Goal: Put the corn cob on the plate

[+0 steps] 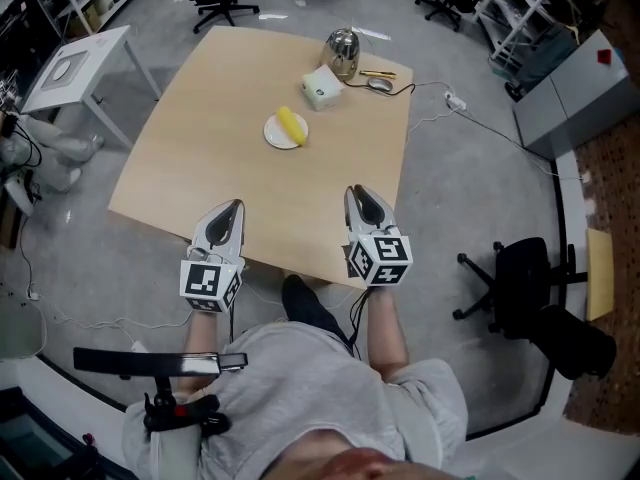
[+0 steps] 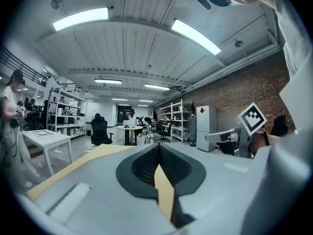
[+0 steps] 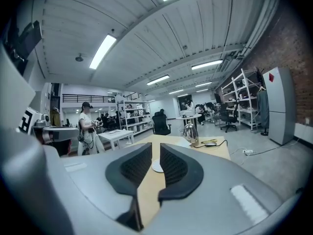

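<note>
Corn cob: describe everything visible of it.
The corn cob is a short yellow piece with no husk showing. It lies on its side, at an angle, on the small white plate in the far half of the tan table. It sits toward the plate's right side. Only the plate touches it. Kernels are too small to see.

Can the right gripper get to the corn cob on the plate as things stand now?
Probably yes: only bare table lies between the right gripper and the corn cob; the box stands behind it.

Bright, even light falls from ceiling strip lights (image 2: 80, 18), shadows soft; both gripper views bend fisheye with dark corners.
</note>
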A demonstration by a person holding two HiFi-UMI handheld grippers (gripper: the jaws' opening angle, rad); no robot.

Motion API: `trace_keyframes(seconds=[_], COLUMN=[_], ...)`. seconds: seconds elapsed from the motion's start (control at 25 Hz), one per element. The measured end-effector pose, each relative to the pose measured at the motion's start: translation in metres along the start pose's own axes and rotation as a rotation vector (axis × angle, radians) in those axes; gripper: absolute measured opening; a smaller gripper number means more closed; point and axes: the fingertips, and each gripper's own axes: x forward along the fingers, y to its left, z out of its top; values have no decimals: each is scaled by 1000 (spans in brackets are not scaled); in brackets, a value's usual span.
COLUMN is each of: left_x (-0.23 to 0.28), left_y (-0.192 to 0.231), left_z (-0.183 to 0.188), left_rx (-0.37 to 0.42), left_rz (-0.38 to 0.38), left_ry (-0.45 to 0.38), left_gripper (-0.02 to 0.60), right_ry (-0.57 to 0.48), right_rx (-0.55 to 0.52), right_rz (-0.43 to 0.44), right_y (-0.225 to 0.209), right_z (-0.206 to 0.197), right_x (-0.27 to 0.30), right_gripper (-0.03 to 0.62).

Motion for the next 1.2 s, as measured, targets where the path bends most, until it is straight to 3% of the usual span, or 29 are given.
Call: trace_keyframes(seconds=[0.56, 1.2], left_x=[-34, -35], left_y=[-22, -28], left_z=[14, 12], left_rx=[18, 18], left_rz=[-27, -47], left_ry=[-7, -11], left_gripper=[20, 20], right_ry=[-43, -47], right_rx=[15, 30], right_rz=[-64, -67], right_y=[19, 22], right_z=[-4, -11], right_x=[-67, -80], right_gripper=[9, 6])
